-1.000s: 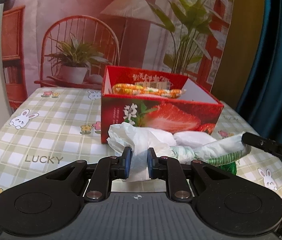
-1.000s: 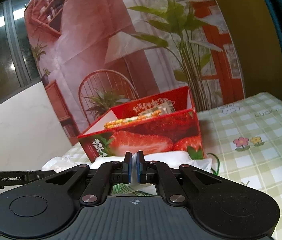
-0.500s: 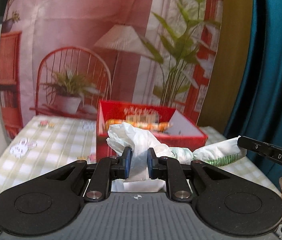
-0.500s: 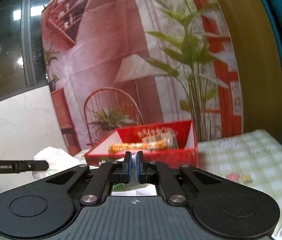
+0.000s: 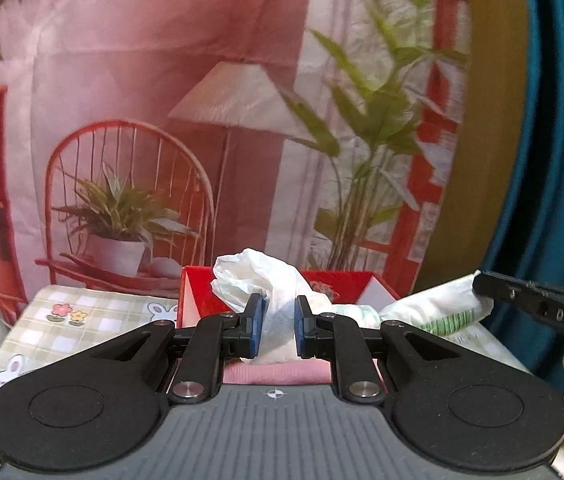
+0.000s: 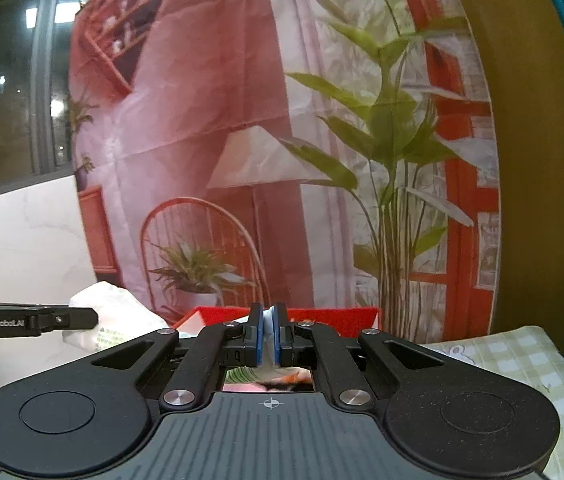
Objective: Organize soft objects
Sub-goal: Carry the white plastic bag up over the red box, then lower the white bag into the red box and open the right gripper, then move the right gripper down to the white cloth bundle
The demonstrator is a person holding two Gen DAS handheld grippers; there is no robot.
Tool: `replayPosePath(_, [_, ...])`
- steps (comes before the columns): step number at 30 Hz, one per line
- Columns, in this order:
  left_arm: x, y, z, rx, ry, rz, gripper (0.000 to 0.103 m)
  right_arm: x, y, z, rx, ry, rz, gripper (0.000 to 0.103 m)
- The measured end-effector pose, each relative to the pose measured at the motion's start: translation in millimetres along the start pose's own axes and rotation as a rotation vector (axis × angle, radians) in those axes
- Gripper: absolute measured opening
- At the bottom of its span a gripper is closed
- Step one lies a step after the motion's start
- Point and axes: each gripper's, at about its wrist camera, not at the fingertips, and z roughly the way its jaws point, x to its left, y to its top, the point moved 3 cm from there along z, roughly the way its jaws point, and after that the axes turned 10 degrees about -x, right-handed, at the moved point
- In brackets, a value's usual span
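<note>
My left gripper (image 5: pixel 277 330) is shut on the crumpled end of a white plastic bag (image 5: pixel 257 280) with green print. The bag stretches rightward to my right gripper, whose finger shows at the right edge (image 5: pixel 538 308). In the right wrist view my right gripper (image 6: pixel 269 334) is shut on the bag's other end (image 6: pixel 268 322), and the bag's bulging left end (image 6: pixel 113 316) shows by the left gripper's finger (image 6: pixel 41 322). The bag hangs lifted over the red strawberry box (image 5: pixel 334 280), seen also in the right wrist view (image 6: pixel 330 316).
The green checked tablecloth (image 5: pixel 93 312) with rabbits and flowers lies left of the box and, in the right wrist view, to the right (image 6: pixel 522 356). A printed backdrop (image 5: pixel 201 120) hangs behind. A teal curtain (image 5: pixel 554 160) is at the right.
Both grippers have risen with the bag held between them. The box has dropped low in both views and only its top rim shows now.
</note>
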Motion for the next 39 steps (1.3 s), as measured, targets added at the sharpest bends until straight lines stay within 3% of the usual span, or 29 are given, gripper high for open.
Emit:
replayPosePath(7, [21.6,6.5,81.5,0.048,0.025,-0.034,0.016,-6.8,-5.3,81.4,0.059,-0.025,-0.058,0.005])
replayPosePath(13, [25.4,3.2,136.6,0.142,0.026,0.062,0.016,-11.8,-15.0,137.0,0.129,-0.066,-0.081,0.005])
replayPosePath(18, [36.2,-18.1,158.1,0.23,-0.029,-0.019,0.016,-11.3,-34.0,165.4,0.214,-0.091,-0.095,0.005])
replayPosePath(21, [33.9,-30.4,162.5,0.274,-0.056,-0.008,0.016,-11.2,-47.1,173.6,0.268,-0.105,-0.111,0.005])
replayPosePath(22, [33.8,-32.1,162.0,0.277,-0.06,-0.004,0.021,-11.3,-50.3,175.5,0.282,-0.113,-0.117,0.006])
replayPosePath(24, [33.7,-31.4,156.2,0.257,-0.064,0.0,0.041,-8.7,-52.6,173.1,0.293,-0.131,-0.14,0.017])
replayPosePath(25, [33.4,-29.4,153.1,0.242,-0.069,0.007,0.062,-6.1,-52.0,169.9,0.288,-0.128,-0.153,0.027])
replayPosePath(26, [32.5,-27.2,147.8,0.224,-0.069,0.02,0.074,-3.8,-50.6,166.0,0.281,-0.118,-0.163,0.034])
replayPosePath(33, [24.7,-11.6,101.2,0.164,-0.054,0.07,0.079,6.2,-34.9,129.6,0.246,-0.082,-0.149,0.042])
replayPosePath(36, [23.6,-8.2,74.9,0.138,-0.056,0.06,0.083,10.8,-32.6,107.9,0.219,-0.055,-0.132,0.057])
replayPosePath(38, [22.5,-9.9,57.6,0.131,-0.062,0.056,0.083,13.9,-32.8,92.1,0.199,-0.04,-0.114,0.077])
replayPosePath(39, [22.1,-11.8,51.2,0.134,-0.06,0.052,0.084,15.9,-33.5,84.7,0.193,-0.04,-0.109,0.082])
